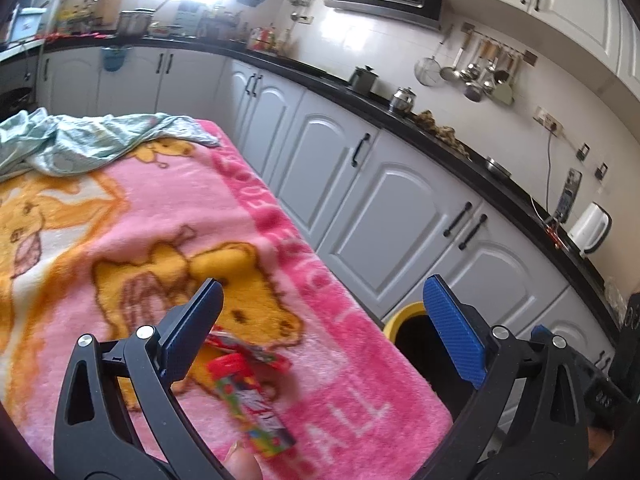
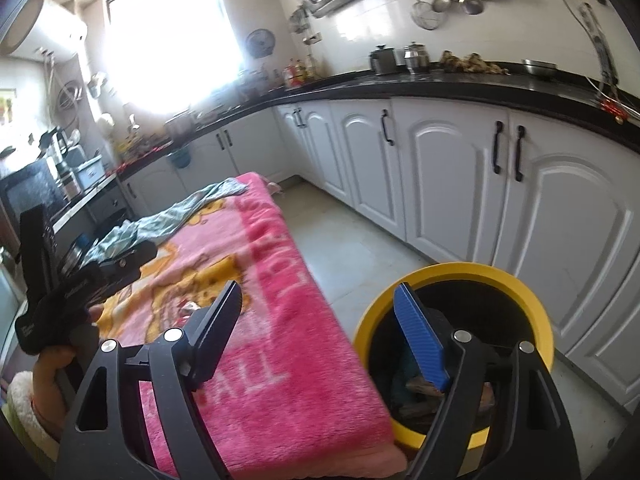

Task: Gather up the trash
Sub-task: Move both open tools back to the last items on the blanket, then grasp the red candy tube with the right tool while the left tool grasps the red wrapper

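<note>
A colourful red wrapper (image 1: 250,396) lies on the pink blanket (image 1: 160,208), just below my left gripper (image 1: 320,320), which is open and empty above it. A yellow-rimmed bin (image 2: 452,280) stands on the floor beside the table's near corner; trash shows inside it. Its rim also shows in the left wrist view (image 1: 402,314). My right gripper (image 2: 316,308) is open and empty, hovering over the bin's left edge. A small piece of the wrapper (image 2: 188,306) shows on the blanket in the right wrist view, beside the left gripper's body (image 2: 72,280).
A crumpled green cloth (image 1: 80,140) lies at the blanket's far end. White cabinets (image 2: 460,184) with a black countertop (image 1: 440,128) run along the right. A tiled floor strip (image 2: 352,240) separates table and cabinets. A white kettle (image 1: 592,228) stands on the counter.
</note>
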`<state>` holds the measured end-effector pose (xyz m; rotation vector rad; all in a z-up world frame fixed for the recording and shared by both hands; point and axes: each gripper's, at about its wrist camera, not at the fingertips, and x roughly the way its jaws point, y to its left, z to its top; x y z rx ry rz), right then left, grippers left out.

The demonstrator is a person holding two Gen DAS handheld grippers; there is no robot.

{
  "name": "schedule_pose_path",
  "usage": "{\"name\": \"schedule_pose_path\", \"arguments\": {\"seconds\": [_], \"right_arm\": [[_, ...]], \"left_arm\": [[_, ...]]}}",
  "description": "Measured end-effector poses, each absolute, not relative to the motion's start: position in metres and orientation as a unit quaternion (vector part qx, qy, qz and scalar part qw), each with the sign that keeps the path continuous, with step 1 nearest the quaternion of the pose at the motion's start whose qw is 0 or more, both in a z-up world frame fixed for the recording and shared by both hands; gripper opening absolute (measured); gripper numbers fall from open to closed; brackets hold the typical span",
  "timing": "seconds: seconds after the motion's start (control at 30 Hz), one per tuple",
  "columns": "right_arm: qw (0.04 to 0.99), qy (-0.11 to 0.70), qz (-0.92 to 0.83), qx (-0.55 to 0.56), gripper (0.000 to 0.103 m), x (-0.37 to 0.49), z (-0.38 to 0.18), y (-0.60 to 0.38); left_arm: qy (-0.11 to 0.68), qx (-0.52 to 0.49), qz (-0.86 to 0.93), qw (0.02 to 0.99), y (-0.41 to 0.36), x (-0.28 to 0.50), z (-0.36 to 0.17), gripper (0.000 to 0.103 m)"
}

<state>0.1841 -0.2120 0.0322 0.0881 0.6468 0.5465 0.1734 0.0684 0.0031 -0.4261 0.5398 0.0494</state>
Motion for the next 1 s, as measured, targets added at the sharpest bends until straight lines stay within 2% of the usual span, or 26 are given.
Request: {"name": "schedule_pose_path", "arguments": {"seconds": [0.53,0.83,1.0], "right_arm": [[0.881,0.342,0.327,-0.019,0.077,0.159,0.009,-0.138],[0.856,0.363,0.364,-0.050,0.077,0.149,-0.013,-0.096],[0.843,0.373,0.381,-0.078,0.077,0.146,-0.030,-0.071]], "left_arm": [[0.278,-0.267,0.078,0.919,0.139,0.151,-0.022,0.092],[0.327,-0.325,0.061,0.885,0.159,0.157,-0.057,0.091],[0.367,-0.361,0.032,0.857,0.161,0.171,-0.081,0.071]]}}
